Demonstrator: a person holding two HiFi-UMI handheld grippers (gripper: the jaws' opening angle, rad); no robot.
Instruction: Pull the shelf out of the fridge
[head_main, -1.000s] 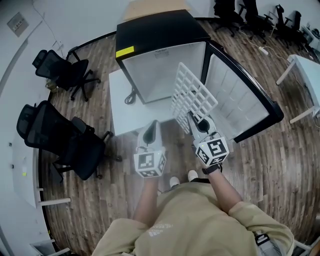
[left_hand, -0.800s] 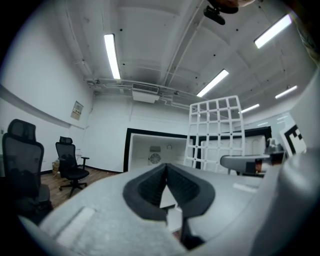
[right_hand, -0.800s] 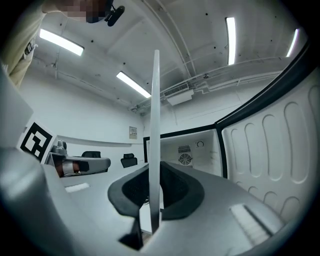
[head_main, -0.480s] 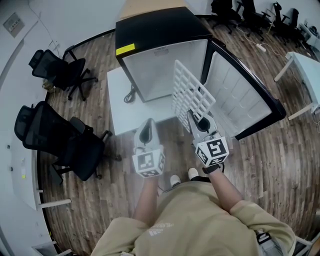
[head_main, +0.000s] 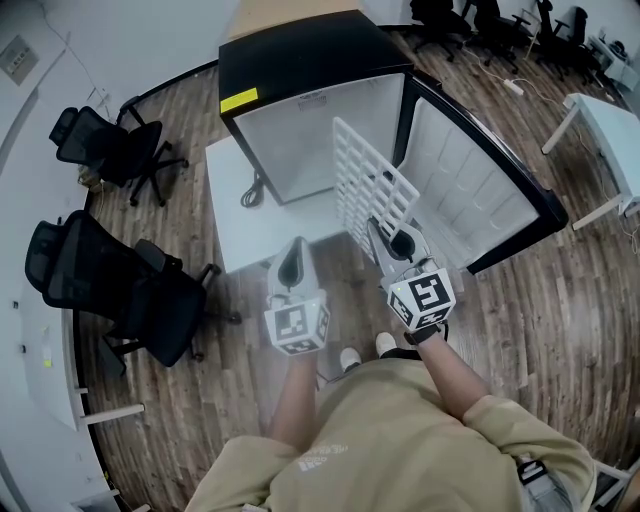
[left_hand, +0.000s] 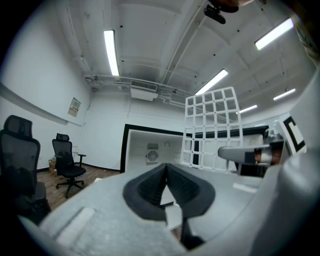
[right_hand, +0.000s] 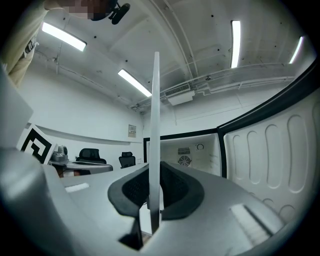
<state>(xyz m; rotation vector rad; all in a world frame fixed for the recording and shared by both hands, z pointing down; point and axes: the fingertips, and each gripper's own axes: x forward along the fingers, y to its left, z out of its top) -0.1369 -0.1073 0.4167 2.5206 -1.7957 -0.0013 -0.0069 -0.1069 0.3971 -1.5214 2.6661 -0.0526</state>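
White grid shelf (head_main: 370, 190) held on edge outside the open fridge (head_main: 300, 70)

The shelf is a flat white rack of thin bars with square openings, standing upright in the air between the fridge's open front and its swung-out door (head_main: 470, 190). The right gripper (head_main: 378, 232) has its jaws clamped on the shelf's near edge, which its own view shows as a thin white strip (right_hand: 155, 125) rising between the dark pads. The left gripper (head_main: 297, 245) sits just beside it, jaws pressed together on nothing
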